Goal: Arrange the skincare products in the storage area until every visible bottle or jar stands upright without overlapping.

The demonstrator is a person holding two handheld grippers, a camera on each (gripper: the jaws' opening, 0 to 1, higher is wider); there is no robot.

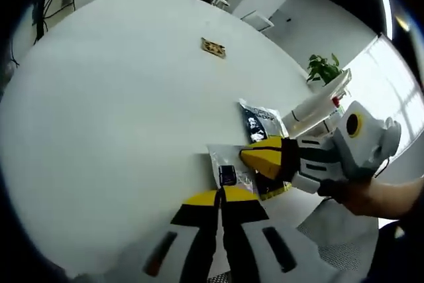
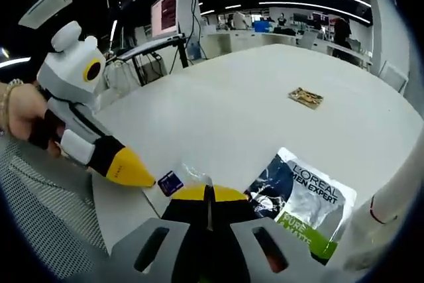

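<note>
A wide white round tabletop (image 1: pixel 112 111) is seen spreading away in the left gripper view, and near its edge a small clear plastic sachet with a dark blue label (image 1: pixel 228 170) is found lying flat. The left gripper (image 1: pixel 220 198) is shown with its yellow-tipped fingers (image 1: pixel 199 198) brought together, right at the sachet's near edge; whether a corner of it is pinched cannot be told. From the right, the right gripper (image 1: pixel 255 156) is seen reaching in, its yellow tip resting over the same sachet.

In the right gripper view, the right gripper (image 2: pixel 207 193) is presented with its fingers (image 2: pixel 228 194) pressed together, only a thin seam being left between them, and the clear sachet (image 2: pixel 180 178) is seen just ahead of them. The left gripper (image 2: pixel 136 173) is caught coming in from the left, held by a hand (image 2: pixel 26 120), its yellow tip just beside the sachet's blue label. A dark printed L'Oreal Men Expert pouch with a green band (image 2: pixel 301 203) is seen lying flat to the right. Well apart, a small brown patterned card (image 2: pixel 306 97) is spotted on the bare tabletop.
</note>
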